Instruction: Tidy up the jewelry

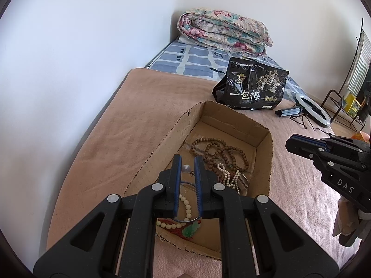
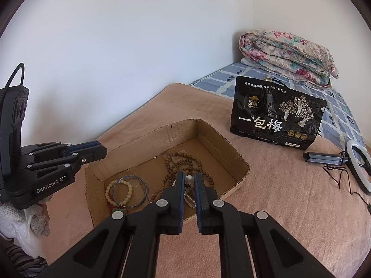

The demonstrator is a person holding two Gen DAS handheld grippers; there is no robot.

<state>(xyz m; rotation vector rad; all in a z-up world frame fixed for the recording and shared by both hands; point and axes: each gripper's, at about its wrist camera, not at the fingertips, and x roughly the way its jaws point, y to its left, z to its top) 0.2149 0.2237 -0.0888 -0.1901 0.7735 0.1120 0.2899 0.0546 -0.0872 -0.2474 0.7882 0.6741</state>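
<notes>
While the left hand-held gripper [image 1: 187, 162] hovers narrowly parted and empty, as does the right hand-held gripper [image 2: 189, 178], just beneath lies the cardboard box [image 2: 208, 136] holding cream bracelet [image 2: 118, 191], bangle [image 2: 139, 191], brown beads [image 2: 183, 159]. Beyond, black bag [image 2: 276, 120], pink blanket [image 2: 278, 197], bed, folded quilt [image 2: 287, 53].

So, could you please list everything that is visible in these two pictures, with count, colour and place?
box: one, brown cardboard, open, on the blanket
wooden beads: long strand, brown, in the box
cream bracelet: one, cream, in the box
bangle: one, thin, bluish, in the box
pearl strand: one, white, in the box
green pendant: one, green, near end of the box
blanket: one, pink, on the bed
snack bag: one, black, behind the box
quilt: one, floral, folded, far end
ring light: one, white, right
left hand-held gripper: black, over the box
right hand-held gripper: black, over the box
</notes>
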